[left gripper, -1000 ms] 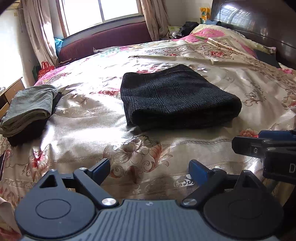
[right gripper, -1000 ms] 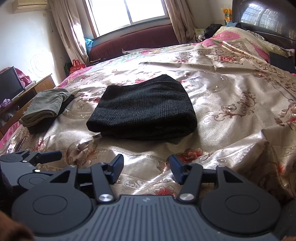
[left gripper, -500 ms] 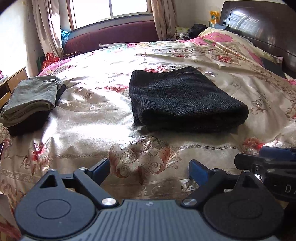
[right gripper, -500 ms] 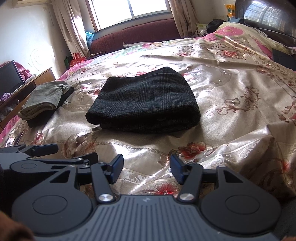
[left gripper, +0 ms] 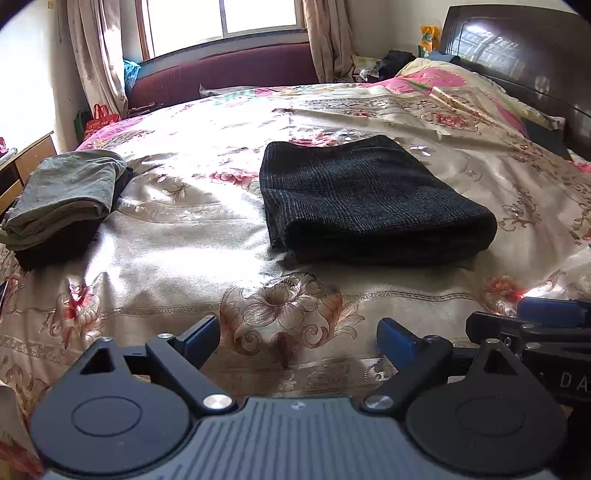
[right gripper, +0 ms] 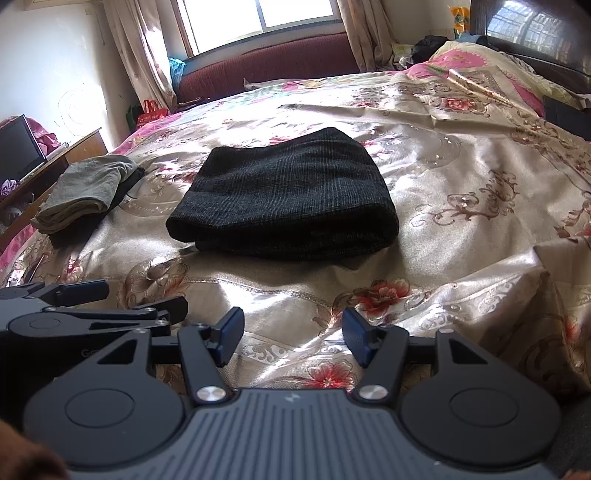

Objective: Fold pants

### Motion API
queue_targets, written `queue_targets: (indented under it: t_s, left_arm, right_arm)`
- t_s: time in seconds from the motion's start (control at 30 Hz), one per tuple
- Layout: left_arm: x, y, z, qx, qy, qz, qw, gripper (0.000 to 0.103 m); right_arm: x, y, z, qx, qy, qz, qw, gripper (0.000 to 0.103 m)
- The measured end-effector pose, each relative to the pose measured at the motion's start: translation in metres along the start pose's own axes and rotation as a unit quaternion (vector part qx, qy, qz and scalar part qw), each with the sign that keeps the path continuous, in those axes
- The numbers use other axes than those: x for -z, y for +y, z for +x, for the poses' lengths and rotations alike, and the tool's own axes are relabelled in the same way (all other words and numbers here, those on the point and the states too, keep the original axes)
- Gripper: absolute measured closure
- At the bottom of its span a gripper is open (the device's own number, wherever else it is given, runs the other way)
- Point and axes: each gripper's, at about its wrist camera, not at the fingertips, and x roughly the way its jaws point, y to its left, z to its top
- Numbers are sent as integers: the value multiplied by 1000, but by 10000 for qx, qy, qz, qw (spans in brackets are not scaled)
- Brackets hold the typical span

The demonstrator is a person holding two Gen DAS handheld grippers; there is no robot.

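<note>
Dark pants (left gripper: pixel 373 199) lie folded in a thick bundle on the floral bedspread (left gripper: pixel 177 243), ahead of both my grippers, touching neither. My left gripper (left gripper: pixel 299 338) is spread wide, empty, above the bedspread. My right gripper (right gripper: pixel 291 338) likewise wide, holding nothing. A folded grey-green garment (left gripper: pixel 62 195) sits well left.

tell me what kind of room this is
A home bedroom, most likely. A wide bed with a floral satin cover fills the view, with a dark headboard at its right, a curtained window beyond, and folded pants lying on the bed.
</note>
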Motion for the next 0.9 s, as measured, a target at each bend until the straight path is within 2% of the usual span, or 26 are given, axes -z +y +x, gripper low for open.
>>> queue_targets:
  t_s: [0.9]
  left_arm:
    - [2,0,1,82,-5,-41,10000,0]
  right_arm:
    - [0,-4,11,112,76,13,9999,42]
